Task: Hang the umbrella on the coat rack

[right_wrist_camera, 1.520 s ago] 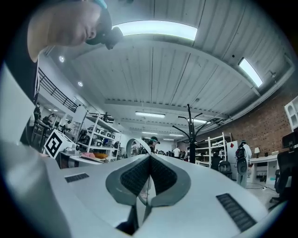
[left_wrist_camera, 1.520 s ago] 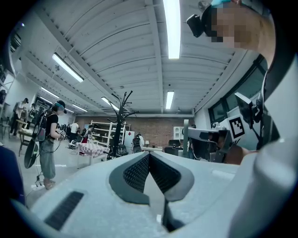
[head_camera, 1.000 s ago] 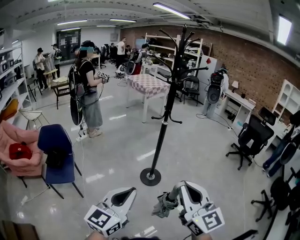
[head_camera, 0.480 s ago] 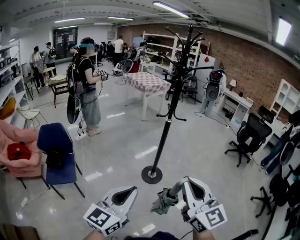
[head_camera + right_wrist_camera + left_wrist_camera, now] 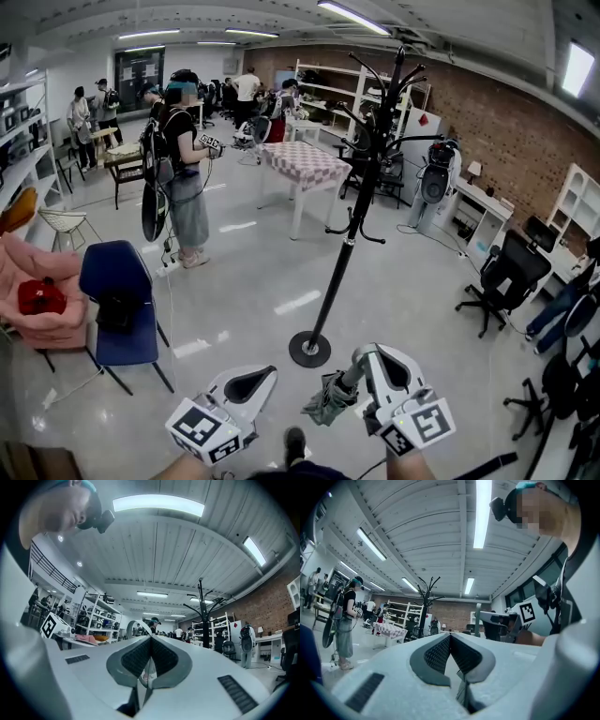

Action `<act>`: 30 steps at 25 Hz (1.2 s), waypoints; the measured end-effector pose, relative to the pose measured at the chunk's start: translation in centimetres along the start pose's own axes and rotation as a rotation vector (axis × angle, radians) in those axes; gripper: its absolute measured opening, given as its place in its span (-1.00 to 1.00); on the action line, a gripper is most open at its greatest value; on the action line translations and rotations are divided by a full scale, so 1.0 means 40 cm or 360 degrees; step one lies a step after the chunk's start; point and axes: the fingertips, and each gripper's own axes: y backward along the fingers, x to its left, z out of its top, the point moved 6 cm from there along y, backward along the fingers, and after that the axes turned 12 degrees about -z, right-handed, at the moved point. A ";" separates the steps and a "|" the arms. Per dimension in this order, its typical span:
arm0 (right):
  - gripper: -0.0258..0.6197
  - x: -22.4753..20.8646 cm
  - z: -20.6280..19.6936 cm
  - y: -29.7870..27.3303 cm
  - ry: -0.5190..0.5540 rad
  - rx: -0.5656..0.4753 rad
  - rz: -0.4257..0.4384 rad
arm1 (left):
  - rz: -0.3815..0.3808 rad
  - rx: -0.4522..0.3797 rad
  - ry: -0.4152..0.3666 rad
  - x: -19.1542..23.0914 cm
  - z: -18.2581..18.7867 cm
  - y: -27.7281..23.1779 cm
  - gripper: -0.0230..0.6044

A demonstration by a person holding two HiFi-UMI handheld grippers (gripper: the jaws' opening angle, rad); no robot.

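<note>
The black coat rack [image 5: 352, 225] stands on its round base [image 5: 309, 349] just ahead of me, with curved hooks at the top [image 5: 389, 89]. Low in the head view, my right gripper [image 5: 361, 361] is shut on the handle of a folded grey-green umbrella [image 5: 328, 401], which hangs to the left of its jaws. The umbrella's curved handle [image 5: 132, 626] rises just beyond the jaws of my right gripper [image 5: 151, 637], and the coat rack [image 5: 202, 616] shows further off. My left gripper [image 5: 265, 372] is shut with nothing in it. My left gripper [image 5: 450, 634] points towards the coat rack [image 5: 425, 606].
A blue chair [image 5: 117, 300] and a pink armchair [image 5: 47, 323] stand at the left. A person [image 5: 183, 169] with grippers stands beyond them. A table with a checked cloth [image 5: 305, 164] is behind the rack, and a black office chair [image 5: 502, 277] stands at the right.
The view has moved a little towards the rack, which now stands slightly further right. A shoe has come into view at the bottom. Both grippers keep their state, the umbrella still held.
</note>
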 end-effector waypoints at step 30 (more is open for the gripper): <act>-0.90 -0.277 -0.094 -0.374 -0.0079 0.0002 0.0074 | 0.0150 0.0064 -0.0036 0.304 0.010 -0.388 -0.90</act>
